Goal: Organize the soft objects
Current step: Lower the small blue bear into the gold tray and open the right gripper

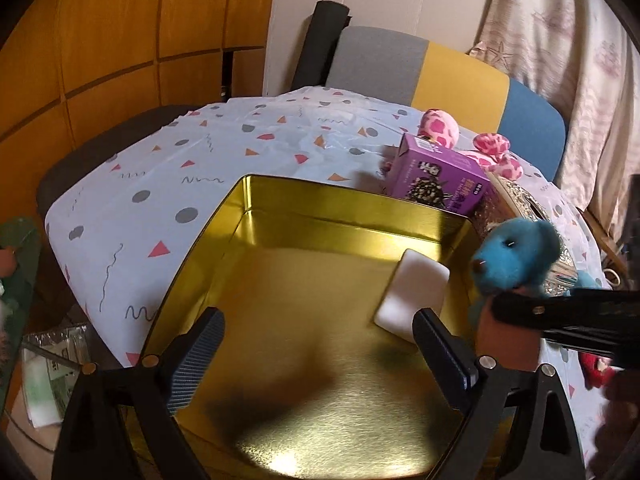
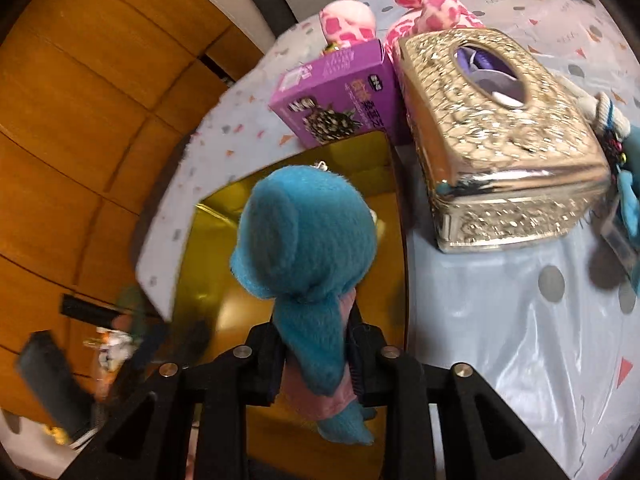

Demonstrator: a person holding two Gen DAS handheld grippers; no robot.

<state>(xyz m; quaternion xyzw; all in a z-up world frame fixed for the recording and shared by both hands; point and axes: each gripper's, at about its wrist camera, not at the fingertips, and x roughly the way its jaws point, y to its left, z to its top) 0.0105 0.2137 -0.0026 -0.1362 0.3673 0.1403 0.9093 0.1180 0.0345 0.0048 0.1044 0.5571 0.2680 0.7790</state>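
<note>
A gold tin box [image 1: 304, 216] stands open on the patterned tablecloth, and a white sponge block [image 1: 412, 292] lies inside it at the right. My left gripper [image 1: 316, 352] is open and empty over the tin's near part. My right gripper [image 2: 316, 344] is shut on a blue plush dog [image 2: 304, 232] and holds it above the tin's right edge [image 2: 396, 200]. The dog also shows in the left wrist view [image 1: 516, 256]. A pink spotted plush [image 1: 440, 124] lies behind the purple box.
A purple carton [image 1: 436, 176] leans at the tin's far right corner. A silver embossed tissue box [image 2: 500, 140] stands to the right of the tin. Another blue toy [image 2: 628, 200] lies beside it. A striped chair back [image 1: 440, 76] stands behind the table.
</note>
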